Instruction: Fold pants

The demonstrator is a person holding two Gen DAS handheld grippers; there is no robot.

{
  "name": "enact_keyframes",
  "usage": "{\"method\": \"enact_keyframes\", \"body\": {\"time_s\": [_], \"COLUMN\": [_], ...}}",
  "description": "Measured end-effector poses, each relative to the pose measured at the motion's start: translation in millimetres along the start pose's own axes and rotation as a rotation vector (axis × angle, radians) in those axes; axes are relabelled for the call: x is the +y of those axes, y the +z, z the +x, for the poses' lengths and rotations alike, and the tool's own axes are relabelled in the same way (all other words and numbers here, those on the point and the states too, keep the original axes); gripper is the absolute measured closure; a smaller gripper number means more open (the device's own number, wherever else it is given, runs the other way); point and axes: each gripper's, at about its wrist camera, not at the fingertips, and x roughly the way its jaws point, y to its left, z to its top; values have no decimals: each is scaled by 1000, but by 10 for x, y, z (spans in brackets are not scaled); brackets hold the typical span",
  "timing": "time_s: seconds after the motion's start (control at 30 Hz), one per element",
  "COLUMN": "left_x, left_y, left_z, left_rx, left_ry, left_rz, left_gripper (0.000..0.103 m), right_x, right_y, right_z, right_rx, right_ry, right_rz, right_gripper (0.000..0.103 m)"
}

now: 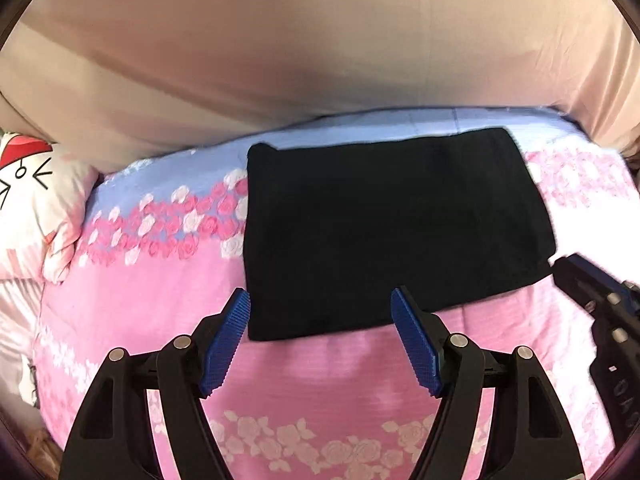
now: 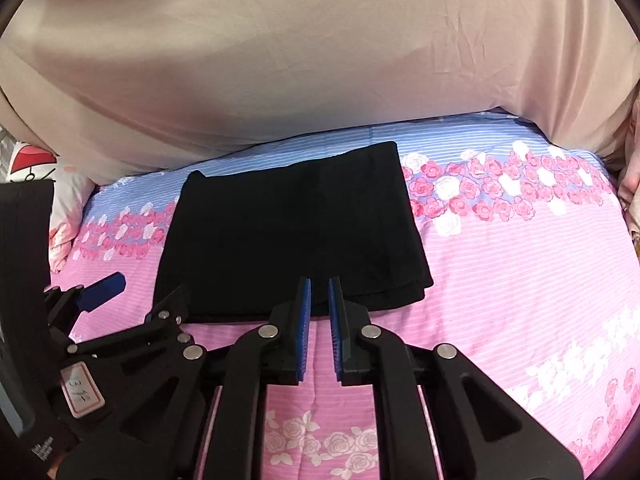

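Your folded black pants (image 1: 394, 232) lie flat on the floral bed (image 2: 520, 264), your left tongs (image 1: 320, 312) spread wide, your right tongs (image 2: 319, 300) nearly closed, holding nothing.

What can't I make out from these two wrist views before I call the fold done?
- Black pants: layers and seams vanish in the dark cloth, both views.
- Pants' near edge: in the right wrist view the right tongs cover part of it; whether the near-shut pads pinch any cloth is unclear.
- Pants' right corner: blurred in the left wrist view.
- Left tongs: open; contact with the pants unclear.
- Pillow: cut by the left frame edge.
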Motion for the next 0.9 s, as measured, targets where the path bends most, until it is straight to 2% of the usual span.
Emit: {"method": "enact_keyframes", "body": {"time_s": [0.2,0.9], "left_x": [51,188], "left_y": [-21,97], "left_z": [137,109], "left_rx": [53,70], "left_ry": [2,12], "left_rz": [-13,-23], "left_gripper": [32,32], "right_x": [-8,129], "right_y": [36,203], "right_z": [43,20], "right_rx": [15,37], "right_ry": [2,8], "right_rz": [3,-6], "right_gripper": [93,93]}}
